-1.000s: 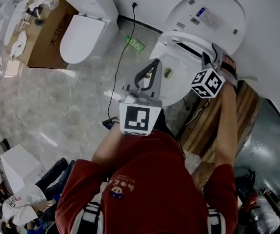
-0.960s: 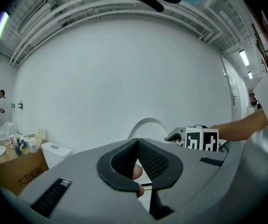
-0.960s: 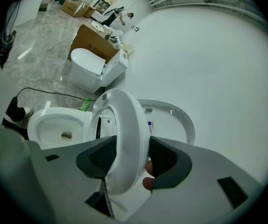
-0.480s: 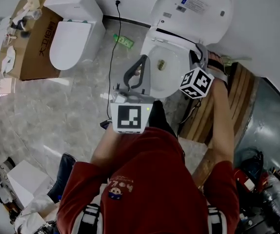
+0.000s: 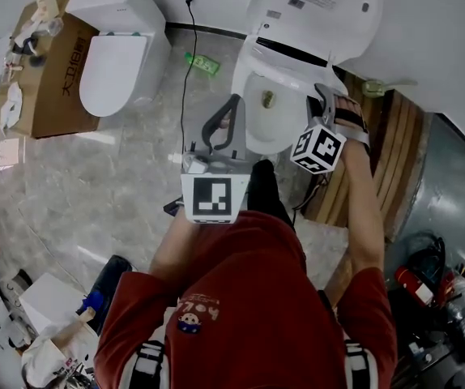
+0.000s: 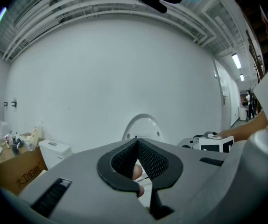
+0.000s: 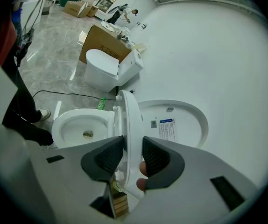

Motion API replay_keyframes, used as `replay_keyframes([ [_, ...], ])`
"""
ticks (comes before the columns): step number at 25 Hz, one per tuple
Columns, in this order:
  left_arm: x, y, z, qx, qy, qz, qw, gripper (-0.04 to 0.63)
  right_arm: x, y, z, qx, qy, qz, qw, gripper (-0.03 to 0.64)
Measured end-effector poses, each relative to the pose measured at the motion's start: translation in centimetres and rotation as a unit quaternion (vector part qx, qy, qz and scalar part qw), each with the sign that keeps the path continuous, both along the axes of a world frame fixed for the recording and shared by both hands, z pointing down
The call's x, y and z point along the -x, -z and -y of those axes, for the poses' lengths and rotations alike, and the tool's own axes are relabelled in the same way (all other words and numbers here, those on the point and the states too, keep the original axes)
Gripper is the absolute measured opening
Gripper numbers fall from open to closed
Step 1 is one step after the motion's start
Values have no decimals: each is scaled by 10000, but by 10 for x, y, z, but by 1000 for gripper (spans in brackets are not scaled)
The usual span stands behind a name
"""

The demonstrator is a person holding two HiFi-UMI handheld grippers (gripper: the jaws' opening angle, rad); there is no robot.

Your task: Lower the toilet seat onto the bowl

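Seat (image 7: pixel 128 113) sits between right hand-held gripper's (image 7: pixel 132 146) closing jaws.

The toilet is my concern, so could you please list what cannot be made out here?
Lid label, right gripper view: print too small to read.
Object in the bowl, head view: too small to identify.
Bowl's base, head view: behind the person's leg.
Bowl, left gripper view: behind the left gripper.

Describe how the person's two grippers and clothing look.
Both the left gripper and right gripper are grey plastic with dark, ribbed jaw pads. Each carries a white cube printed with black square markers. The person wears a red top with short sleeves.
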State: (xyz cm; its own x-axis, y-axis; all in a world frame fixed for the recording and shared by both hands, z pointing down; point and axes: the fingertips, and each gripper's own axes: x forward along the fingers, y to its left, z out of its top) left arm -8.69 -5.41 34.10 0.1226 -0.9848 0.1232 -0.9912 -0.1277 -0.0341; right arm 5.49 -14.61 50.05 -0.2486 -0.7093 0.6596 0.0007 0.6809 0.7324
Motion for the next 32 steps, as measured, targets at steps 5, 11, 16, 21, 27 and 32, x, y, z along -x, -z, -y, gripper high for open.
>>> replay_keyframes([
  [5,3,-3,-5,18,-111,1,9999,11,1,-11,-19,121,-43,-52,9999,133],
  [11,2,-15,-6,140,-179,3,9997,11,0,-28,-32,339,-20,-89,9994,130],
  [16,2,-23,-9,223,-231,205,9993,11,-4,-44,-46,588,23,-166,9981,131],
  [21,8,-28,-18,270,-120,110,9995,11,-2,-60,-62,814,96,-275,9963,133],
  [27,10,-35,-28,339,-29,138,9993,11,-3,-81,-80,1009,180,-352,9941,133],
  [32,11,-46,-38,482,56,105,9988,11,-1,-100,-98,1141,227,-371,9925,143],
])
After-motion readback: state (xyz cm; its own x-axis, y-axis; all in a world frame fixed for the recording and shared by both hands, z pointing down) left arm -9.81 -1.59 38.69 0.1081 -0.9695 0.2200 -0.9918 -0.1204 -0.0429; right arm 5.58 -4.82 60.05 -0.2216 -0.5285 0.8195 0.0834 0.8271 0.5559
